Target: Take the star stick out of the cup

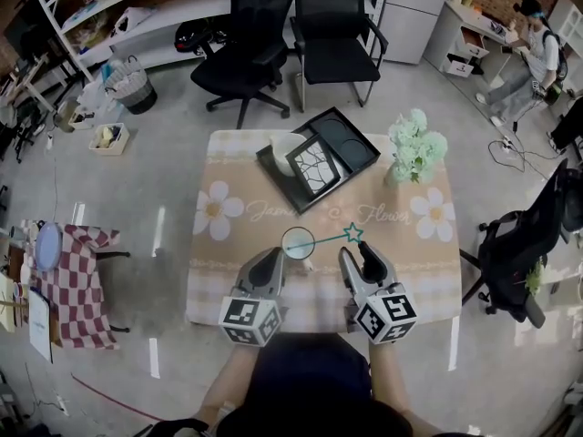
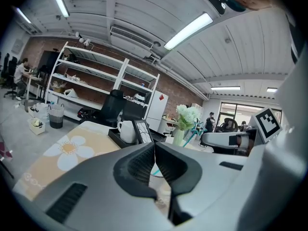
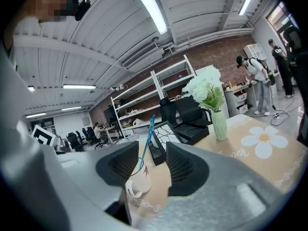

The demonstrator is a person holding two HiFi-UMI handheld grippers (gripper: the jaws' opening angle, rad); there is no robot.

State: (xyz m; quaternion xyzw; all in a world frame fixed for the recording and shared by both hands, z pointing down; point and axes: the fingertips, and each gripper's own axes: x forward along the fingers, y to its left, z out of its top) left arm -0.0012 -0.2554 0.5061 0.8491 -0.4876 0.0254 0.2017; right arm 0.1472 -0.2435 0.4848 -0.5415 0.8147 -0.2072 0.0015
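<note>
star stick (image 1: pixel 331 238): light, thin, likely stiff, leaning right out of the cup (image 1: pixel 298 228); we would pinch its bare shaft above the rim; right gripper (image 1: pixel 357 251) jaws apart just short of it, left gripper (image 1: pixel 276 255) jaws together at the cup's near rim.
</note>
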